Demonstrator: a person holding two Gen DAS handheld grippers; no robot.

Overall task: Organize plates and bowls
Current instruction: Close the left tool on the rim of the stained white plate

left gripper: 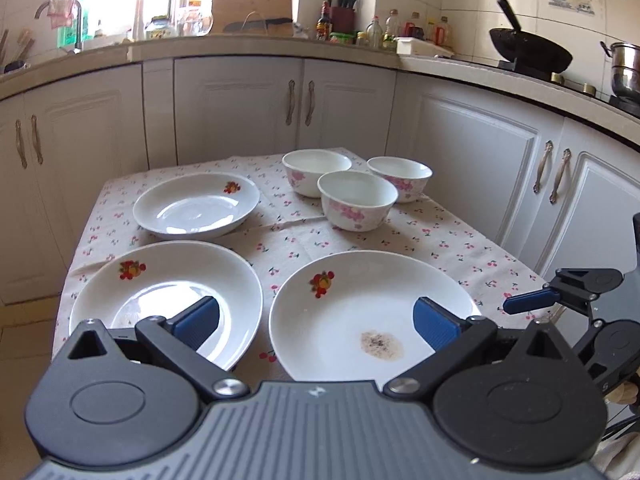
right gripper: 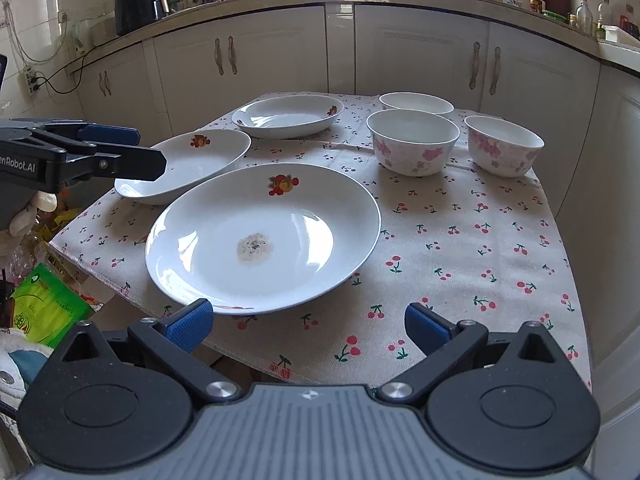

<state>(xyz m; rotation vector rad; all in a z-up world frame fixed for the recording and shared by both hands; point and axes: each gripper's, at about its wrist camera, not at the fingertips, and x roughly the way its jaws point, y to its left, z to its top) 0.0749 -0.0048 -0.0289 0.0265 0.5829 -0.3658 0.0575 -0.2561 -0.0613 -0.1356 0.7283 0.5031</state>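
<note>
Three plates [right gripper: 262,236] and three bowls [right gripper: 412,142] sit on the tabletop [right gripper: 480,264]; both the left gripper [left gripper: 316,322] and right gripper [right gripper: 306,322] hover spread wide, apparently empty, at its near edge.

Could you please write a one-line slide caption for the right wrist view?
Open right gripper faces three plates and three bowls on a cherry-print tablecloth.

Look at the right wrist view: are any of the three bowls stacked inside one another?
No: the three bowls each stand separately on the cherry-print tablecloth, none nested in another.
</note>
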